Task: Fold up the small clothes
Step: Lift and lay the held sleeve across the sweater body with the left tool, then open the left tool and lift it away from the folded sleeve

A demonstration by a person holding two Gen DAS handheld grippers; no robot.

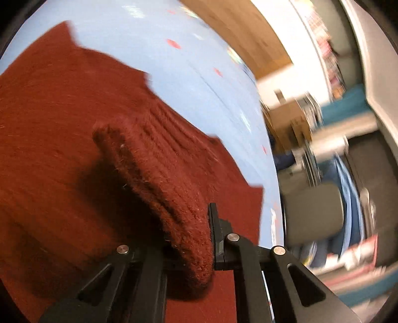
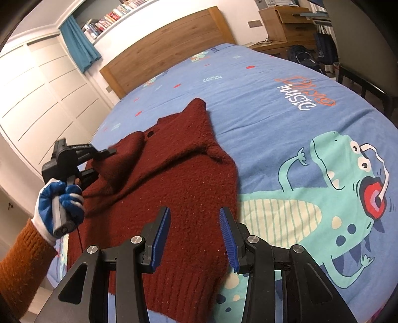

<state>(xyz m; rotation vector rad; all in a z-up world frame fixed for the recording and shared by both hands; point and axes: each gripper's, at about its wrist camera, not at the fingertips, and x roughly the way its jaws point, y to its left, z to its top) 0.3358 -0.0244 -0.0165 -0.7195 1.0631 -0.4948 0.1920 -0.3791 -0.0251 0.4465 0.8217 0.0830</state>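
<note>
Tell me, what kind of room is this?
Most likely a child's bedroom. There is a bed with a dinosaur bedsheet and a wooden headboard, a wardrobe, and a shelf of books above.

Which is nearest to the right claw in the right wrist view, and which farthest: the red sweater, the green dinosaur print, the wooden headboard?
1. Red sweater: directly under and ahead of the right claw.
2. Green dinosaur print: on the bedcover, to the right.
3. Wooden headboard: at the far end of the bed, top of the view.
</note>
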